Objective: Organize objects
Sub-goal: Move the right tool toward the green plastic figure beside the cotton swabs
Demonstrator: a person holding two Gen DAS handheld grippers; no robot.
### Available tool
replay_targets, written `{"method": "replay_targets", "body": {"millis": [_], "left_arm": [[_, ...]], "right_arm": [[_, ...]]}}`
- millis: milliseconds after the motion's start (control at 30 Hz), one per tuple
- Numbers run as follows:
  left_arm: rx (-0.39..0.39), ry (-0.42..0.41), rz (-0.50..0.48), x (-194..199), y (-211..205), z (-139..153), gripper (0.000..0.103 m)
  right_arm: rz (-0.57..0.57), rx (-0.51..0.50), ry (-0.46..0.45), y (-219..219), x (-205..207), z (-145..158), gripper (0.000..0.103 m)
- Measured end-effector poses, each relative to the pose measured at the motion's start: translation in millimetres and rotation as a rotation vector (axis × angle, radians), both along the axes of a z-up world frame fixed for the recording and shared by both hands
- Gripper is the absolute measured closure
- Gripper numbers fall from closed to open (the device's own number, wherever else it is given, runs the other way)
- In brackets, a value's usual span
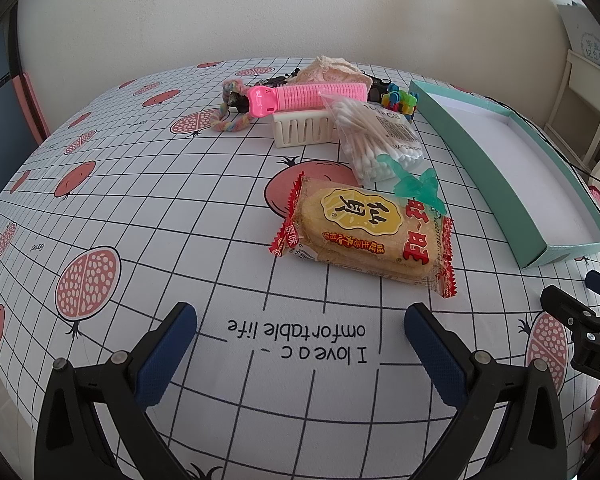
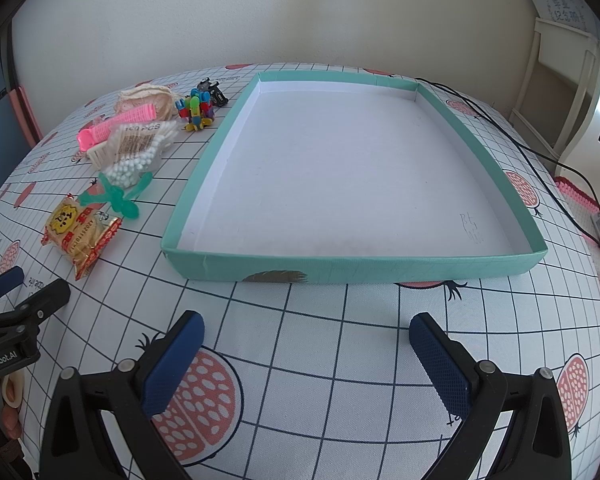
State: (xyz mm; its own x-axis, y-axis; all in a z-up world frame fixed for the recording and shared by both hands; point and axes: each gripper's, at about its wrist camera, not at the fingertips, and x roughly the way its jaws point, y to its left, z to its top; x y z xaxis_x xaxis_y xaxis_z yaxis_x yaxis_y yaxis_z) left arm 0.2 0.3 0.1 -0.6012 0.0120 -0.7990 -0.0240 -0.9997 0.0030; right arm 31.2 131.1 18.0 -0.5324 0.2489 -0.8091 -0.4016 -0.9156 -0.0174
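Observation:
A rice cracker packet (image 1: pixel 364 230) (image 2: pixel 80 236) lies on the patterned tablecloth just ahead of my left gripper (image 1: pixel 300 332), which is open and holds nothing. Behind the packet are a green plastic clip (image 1: pixel 416 186) (image 2: pixel 118 198), a bag of cotton swabs (image 1: pixel 378 136) (image 2: pixel 140 148), a pink hair roller (image 1: pixel 304 96) (image 2: pixel 118 124), a white rack (image 1: pixel 302 130), a pastel hair tie (image 1: pixel 230 114) and a bunch of coloured clips (image 1: pixel 400 102) (image 2: pixel 196 110). The shallow teal box (image 2: pixel 352 266) (image 1: pixel 500 184) stands empty in front of my right gripper (image 2: pixel 306 344), also open and empty.
A cream lace cloth (image 1: pixel 336 70) (image 2: pixel 148 96) and a black clip (image 2: pixel 214 92) lie at the back of the pile. A black cable (image 2: pixel 540 152) runs along the table's right side. White furniture (image 2: pixel 560 80) stands at the right, a wall behind.

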Motion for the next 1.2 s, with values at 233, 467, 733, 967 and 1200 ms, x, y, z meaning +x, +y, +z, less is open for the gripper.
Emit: {"method": "replay_targets", "body": {"millis": [233,467,733,967,1200], "left_arm": [[0.001,-0.002,-0.006,0,0,0,0.0],[-0.001,0.001,-0.038,0,2,4,0.0],[0.049,0.034,-0.091,-11,7,21,0.0],[0.005,0.017,-0.129,-25,23,19,0.0],[-0.056,0.024,-0.142,-33,33,16,0.0]], "right_arm": [[0.0,0.0,0.0,0,0,0,0.0],[-0.003,-0.002,0.003,1,1,2,0.0],[0.017,-0.021,0.072,7,2,25,0.0],[0.102,-0.03,0.15,0,-17,67,0.0],[0.214,-0.029,0.153,-25,-47,85,0.0]]}}
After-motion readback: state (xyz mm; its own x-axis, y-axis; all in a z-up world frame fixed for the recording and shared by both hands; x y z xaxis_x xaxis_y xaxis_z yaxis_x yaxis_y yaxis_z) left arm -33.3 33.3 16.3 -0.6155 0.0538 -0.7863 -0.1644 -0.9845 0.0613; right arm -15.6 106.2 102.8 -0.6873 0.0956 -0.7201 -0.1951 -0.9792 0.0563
